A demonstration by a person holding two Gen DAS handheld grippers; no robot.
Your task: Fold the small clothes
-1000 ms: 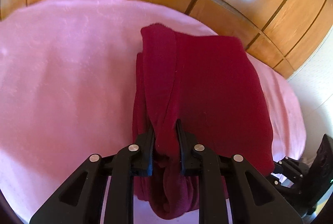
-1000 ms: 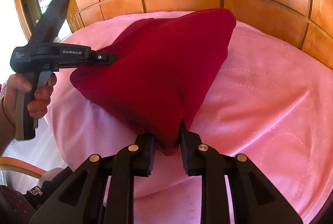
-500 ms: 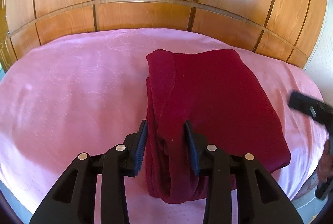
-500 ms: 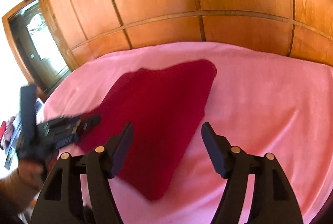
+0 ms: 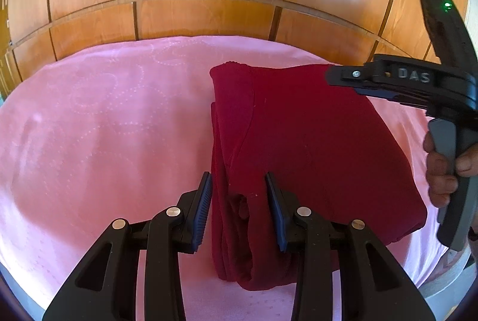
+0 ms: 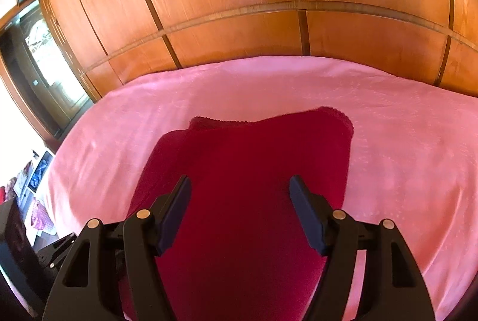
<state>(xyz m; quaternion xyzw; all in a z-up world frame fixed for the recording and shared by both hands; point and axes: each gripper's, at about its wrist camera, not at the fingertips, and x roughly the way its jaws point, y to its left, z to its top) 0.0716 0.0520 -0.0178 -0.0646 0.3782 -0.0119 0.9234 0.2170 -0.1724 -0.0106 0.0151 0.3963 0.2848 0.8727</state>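
Folded maroon garment on pink bedspread — left gripper, right gripper both spread, seemingly clear.

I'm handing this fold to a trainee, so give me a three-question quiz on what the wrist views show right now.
1. True or false: the left tool is clamped on the dark red garment.
2. What does the garment lie on? A) bare wood B) pink bedcover C) white towel
3. Which tool stands open wider?

Key:
1. False. Its pads stand apart, the folded edge loose between them.
2. B, the pink bedcover.
3. The right tool, open above the garment and holding nothing.
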